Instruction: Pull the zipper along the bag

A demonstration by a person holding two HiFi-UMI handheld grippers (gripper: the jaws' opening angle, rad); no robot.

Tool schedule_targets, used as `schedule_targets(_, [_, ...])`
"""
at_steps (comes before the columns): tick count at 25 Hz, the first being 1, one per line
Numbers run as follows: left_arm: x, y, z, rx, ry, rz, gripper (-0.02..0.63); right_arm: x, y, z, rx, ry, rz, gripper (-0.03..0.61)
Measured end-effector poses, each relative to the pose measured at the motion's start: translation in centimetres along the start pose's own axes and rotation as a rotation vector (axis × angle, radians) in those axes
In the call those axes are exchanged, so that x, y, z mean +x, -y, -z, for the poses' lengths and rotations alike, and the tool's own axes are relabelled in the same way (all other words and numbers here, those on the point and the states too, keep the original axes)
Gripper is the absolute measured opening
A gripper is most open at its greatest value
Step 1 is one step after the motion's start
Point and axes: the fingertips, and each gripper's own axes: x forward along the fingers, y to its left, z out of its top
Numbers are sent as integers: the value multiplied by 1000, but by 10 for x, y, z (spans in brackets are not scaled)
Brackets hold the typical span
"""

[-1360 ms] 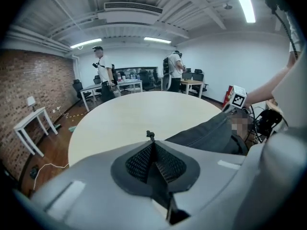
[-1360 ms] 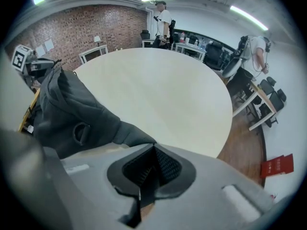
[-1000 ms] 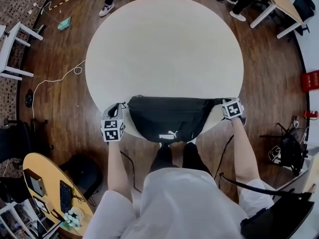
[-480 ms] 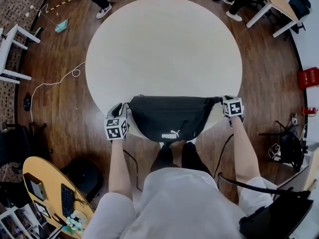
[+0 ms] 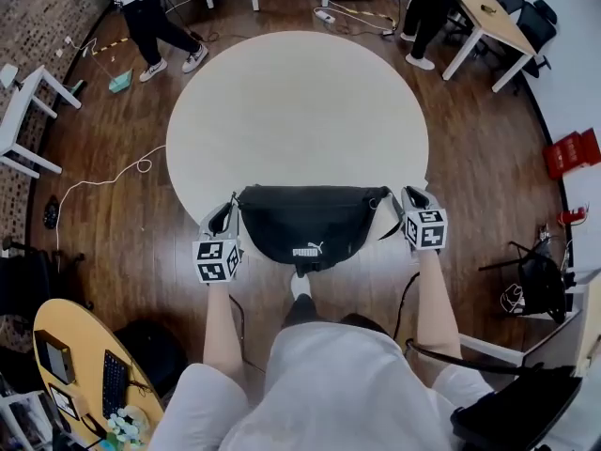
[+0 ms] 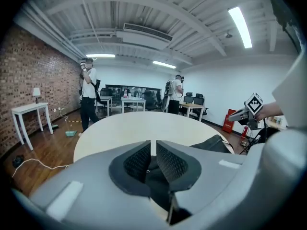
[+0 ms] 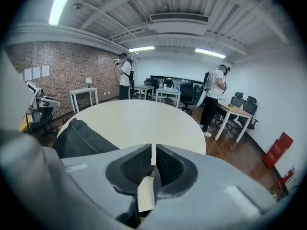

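A black waist bag (image 5: 315, 222) with a white logo lies at the near edge of the round pale table (image 5: 300, 111). Its lower part hangs over the rim. My left gripper (image 5: 225, 218) is at the bag's left end. Its jaws are opening, a thin slit shows between the pads (image 6: 139, 161), and dark bag fabric (image 6: 154, 174) sits low between them. My right gripper (image 5: 410, 198) is at the bag's right end (image 7: 81, 139). Its jaws are closed to a hairline on a dark piece of the bag, with a pale strip (image 7: 146, 191) showing beside it.
Wooden floor surrounds the table. Two people (image 5: 150, 7) stand beyond its far side near white desks (image 5: 488, 17) and chairs. A white side table (image 5: 23, 101) is at the left, a red box (image 5: 571, 150) at the right, and cables (image 5: 113, 163) trail on the floor.
The head view has tilted up and shows more of the room beyond the table. Both grippers stay at the bag's ends, with the right one a little further inward. The people have walked.
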Motion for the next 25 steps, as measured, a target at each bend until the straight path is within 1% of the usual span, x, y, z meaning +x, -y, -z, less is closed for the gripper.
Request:
schedule_targets(1, [-10,13,-7,13,22,5,38,-17,-7,-4,9,42,-2,3])
schedule_targets(2, [-21,27,-11,24,36,13,29,-36,-16,-5,21,82,-10,-8])
schedule_targets(3, [-31,44,-12,33,40,25,17,-56,-24,-4,33,120,-24,-8])
schedule_targets(6, [-63,103,0,53,36,66,17,-118,-51,9,50,213,-79,-8])
schedule_targets(8, [-87,148,10,63,49,88,17,-160,-69,25,29,258,-123,-8])
schedule_targets(10, [-120,198,17,71,83,104,17,-208,-89,44,-9,303,-183,-8])
schedule_targets(12, [-161,253,26,64,126,113,17,-260,-102,68,-25,344,-229,-8])
schedule_targets(14, [-202,304,32,58,171,108,17,-305,-107,91,-3,375,-251,-9])
schedule_targets(16, [-239,342,35,61,201,91,17,-342,-116,105,23,394,-283,-8])
schedule_targets(19, [-289,387,30,94,224,77,17,-401,-139,115,-12,408,-321,-9])
schedule_targets(21, [-316,408,18,132,255,80,17,-436,-148,113,-40,431,-313,-9])
schedule_targets(23, [-335,421,4,159,296,87,17,-460,-151,107,-49,461,-298,-9])
schedule_targets(25, [-349,427,-5,165,326,98,17,-475,-155,98,-58,490,-290,-9])
